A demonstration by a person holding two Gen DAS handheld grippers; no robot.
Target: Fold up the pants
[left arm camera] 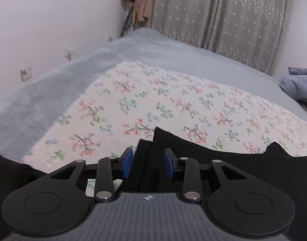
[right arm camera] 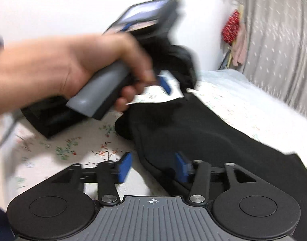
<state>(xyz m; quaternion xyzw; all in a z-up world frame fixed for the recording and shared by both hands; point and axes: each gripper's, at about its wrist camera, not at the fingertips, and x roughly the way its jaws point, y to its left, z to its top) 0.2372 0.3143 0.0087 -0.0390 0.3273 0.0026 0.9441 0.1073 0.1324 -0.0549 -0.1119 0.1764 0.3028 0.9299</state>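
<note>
The black pants (right arm camera: 203,132) are lying folded on the floral sheet (left arm camera: 173,100) of the bed. The left gripper (left arm camera: 147,161) is hovering with jaws apart, cloth between them but unpinched. The right gripper (right arm camera: 152,165) is standing apart too, straddling the hem. A pad could be snagging an edge on lifting, I'd judge, dragging the fold open.

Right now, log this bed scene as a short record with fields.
garment: black pants, lying on the floral sheet
left tool: open, pants fabric between the pads, not pinched
right tool: open, over the pants' edge
bed cover: grey blanket under the sheet
backdrop: grey curtain, white wall
</note>
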